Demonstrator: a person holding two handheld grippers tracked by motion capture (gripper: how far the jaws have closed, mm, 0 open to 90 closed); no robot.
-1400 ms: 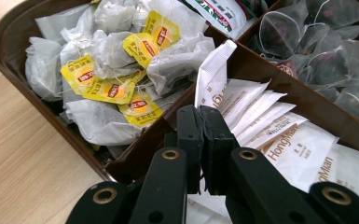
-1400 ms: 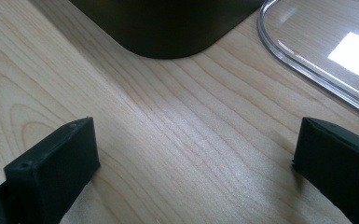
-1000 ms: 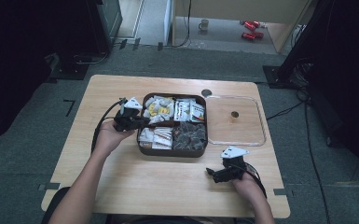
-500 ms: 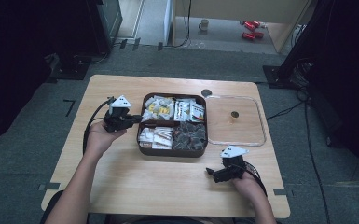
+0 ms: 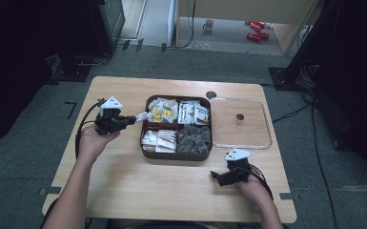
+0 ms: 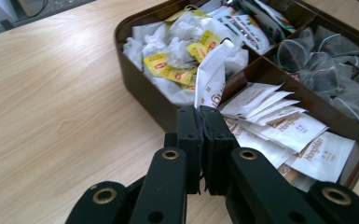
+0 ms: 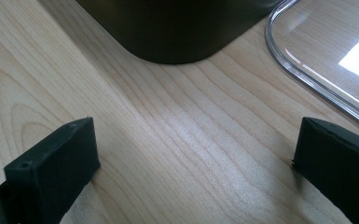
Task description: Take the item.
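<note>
- Left gripper [image 6: 200, 119]: fingers pressed together on the bottom edge of a white paper sachet [image 6: 213, 70], held upright over the left rim of the brown tray [image 5: 145, 151]; in the high view it sits toward the tabletop's left edge [image 5: 134, 118].
- Tray: dark, rounded corners, four compartments, mid-tabletop. Crumpled white-and-yellow packets [image 6: 177, 56] far-left; flat white sachets [image 6: 289, 135] near-left; translucent mesh bags [image 6: 335, 60] near-right.
- Clear plastic lid [image 5: 240, 124], rounded rectangle, lies flat just beside the tray toward the right edge.
- Right gripper [image 5: 215, 175]: fingers wide apart, nothing between them, on pale wood-grain tabletop [image 7: 177, 140] near the front-right corner.
</note>
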